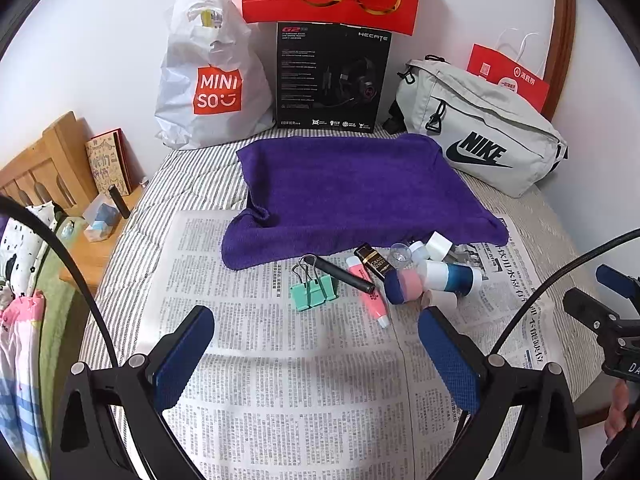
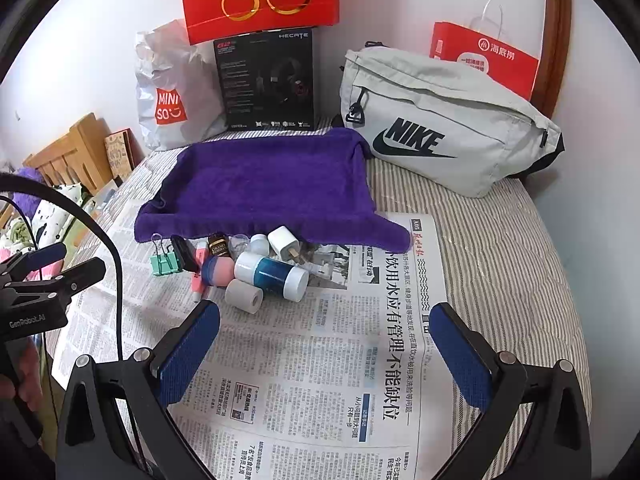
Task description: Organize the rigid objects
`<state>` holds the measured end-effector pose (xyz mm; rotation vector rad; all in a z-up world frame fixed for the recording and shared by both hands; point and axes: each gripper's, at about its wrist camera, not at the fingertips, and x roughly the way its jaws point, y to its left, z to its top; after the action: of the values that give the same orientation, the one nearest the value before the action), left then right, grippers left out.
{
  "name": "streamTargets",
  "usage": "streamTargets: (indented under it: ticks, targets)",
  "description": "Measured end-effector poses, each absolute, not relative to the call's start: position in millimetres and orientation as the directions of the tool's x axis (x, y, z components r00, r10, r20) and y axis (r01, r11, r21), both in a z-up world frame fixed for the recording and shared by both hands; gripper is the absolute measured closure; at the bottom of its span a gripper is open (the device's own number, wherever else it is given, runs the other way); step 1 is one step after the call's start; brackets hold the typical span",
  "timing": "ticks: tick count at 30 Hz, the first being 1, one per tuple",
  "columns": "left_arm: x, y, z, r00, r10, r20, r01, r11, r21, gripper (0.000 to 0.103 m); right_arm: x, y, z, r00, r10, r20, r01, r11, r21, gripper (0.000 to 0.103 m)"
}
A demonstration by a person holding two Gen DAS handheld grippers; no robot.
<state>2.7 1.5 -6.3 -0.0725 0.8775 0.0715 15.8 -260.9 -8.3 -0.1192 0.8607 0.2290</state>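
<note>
1. Nearest the lens: left hand-held gripper (image 1: 316, 354), blue pads spread fully wide, released, nothing between them, hovering over the newspaper (image 1: 280, 380) spread on the striped bed (image 1: 192, 176).
2. Likewise the right hand-held gripper (image 2: 326, 354): fully spread, grasping nothing, touching nothing, above the newspaper print.
3. Just beyond both, clustered on the newspaper along the near edge of the purple towel (image 1: 352, 192): a mint binder clip (image 1: 314, 290), a black cylinder (image 1: 348, 274), a pink tube (image 1: 370, 296), a dark bottle with gold label (image 1: 372, 260), a pink-and-navy capsule (image 1: 402, 286), a white-and-blue bottle (image 2: 272, 276), a grey roll (image 2: 243, 296), a white charger plug (image 2: 284, 243).
4. Many of these touching or overlapping; binder clip at the cluster's left end.
5. Behind the towel, against the wall: a white Miniso bag (image 1: 212, 80), a black headset box (image 1: 332, 76), a grey Nike pouch (image 1: 480, 132).
</note>
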Motion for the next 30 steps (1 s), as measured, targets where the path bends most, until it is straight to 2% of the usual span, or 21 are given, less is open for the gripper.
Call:
streamTargets:
  ticks: [30]
  targets:
    - [-2.8, -2.4, -3.5, 0.636, 0.043, -0.770, -0.080, 0.997, -0.010, 0.000, 8.5, -258.6, -1.8, 0.639, 0.147, -0.755, -0.252, 0.967, -0.025, 0.000]
